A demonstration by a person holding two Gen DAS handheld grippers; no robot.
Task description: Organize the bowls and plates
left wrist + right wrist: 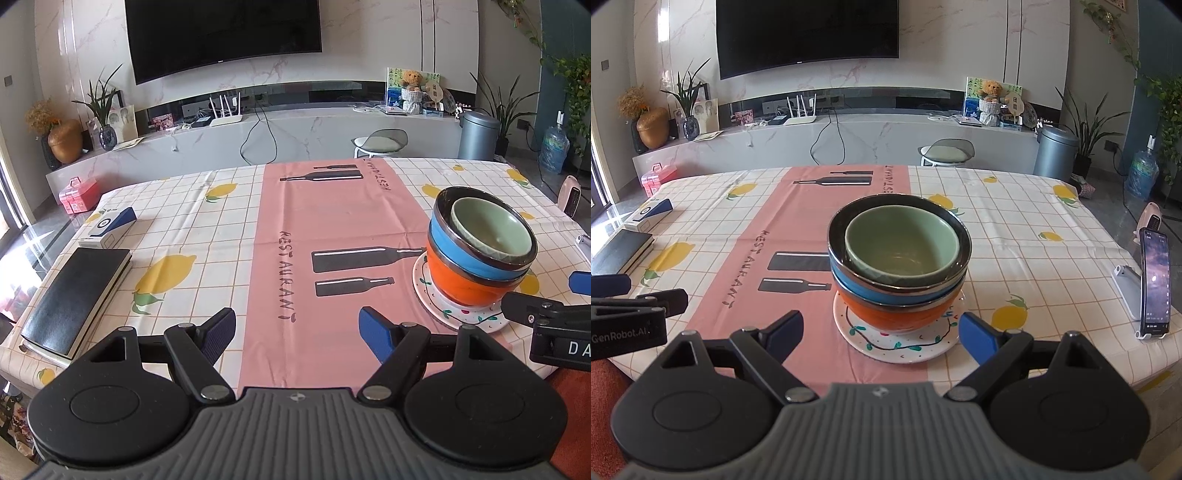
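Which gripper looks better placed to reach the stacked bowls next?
Probably the right gripper: open, with the bowl stack on its plate straight ahead. The left gripper, also open, faces bare tablecloth, the stack off to its side.

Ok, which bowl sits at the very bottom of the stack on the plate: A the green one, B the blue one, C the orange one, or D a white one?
C: the orange bowl rests directly on the plate, with the blue bowl on it and the green bowl nested on top.
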